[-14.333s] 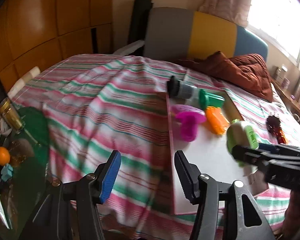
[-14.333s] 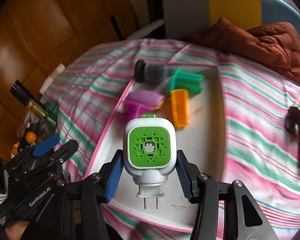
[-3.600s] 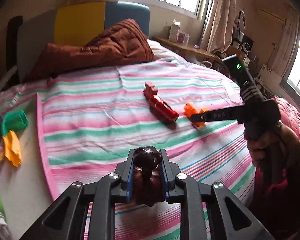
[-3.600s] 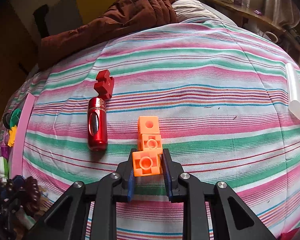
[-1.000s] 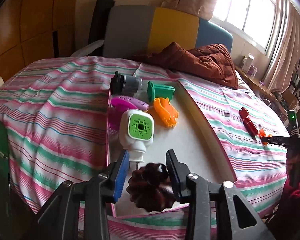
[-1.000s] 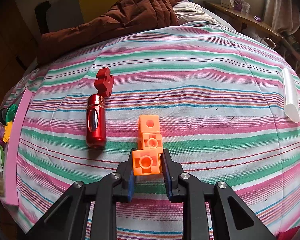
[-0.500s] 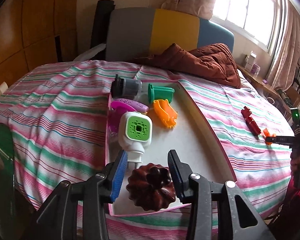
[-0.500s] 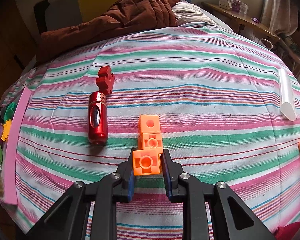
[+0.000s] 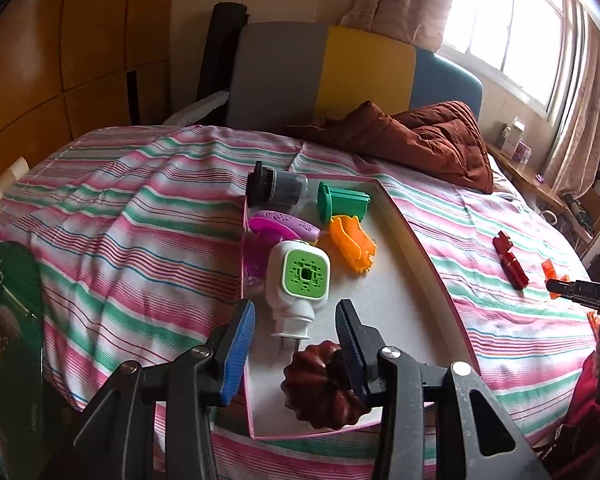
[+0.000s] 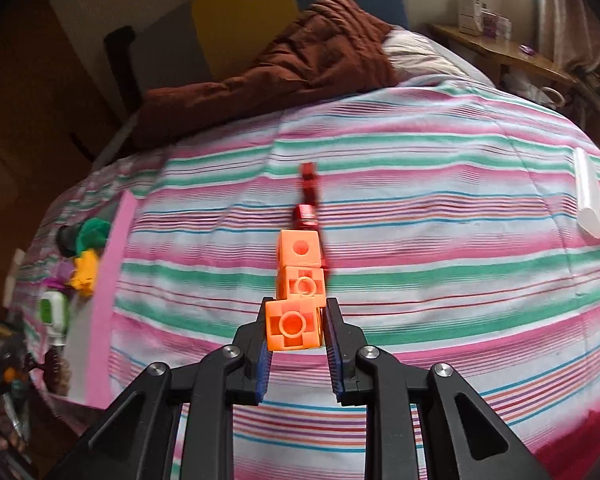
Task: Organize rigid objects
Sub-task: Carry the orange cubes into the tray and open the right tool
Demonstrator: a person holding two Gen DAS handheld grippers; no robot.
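Observation:
A pink-rimmed white tray (image 9: 416, 240) lies on the striped bed. In it are a green-faced white plug-in device (image 9: 300, 276), an orange piece (image 9: 352, 242), a green piece (image 9: 340, 202), a purple item (image 9: 284, 224), a dark cylinder (image 9: 274, 188) and a brown fluted mould (image 9: 320, 390) at the near edge. My left gripper (image 9: 294, 334) is open just above and behind the mould. My right gripper (image 10: 296, 326) is shut on a stack of orange cubes (image 10: 298, 280), lifted above the bed. A red cylinder with a red block (image 10: 308, 200) lies beyond it.
A brown quilt (image 9: 412, 140) and a grey, yellow and blue headboard (image 9: 340, 72) are at the bed's far end. A white tube (image 10: 588, 200) lies on the bed at right. A side table with clutter (image 9: 4, 300) stands left of the bed.
My left gripper has opened wider and drawn back, leaving the brown mould in the tray. My right gripper has lifted the orange cubes off the bed and turned left.

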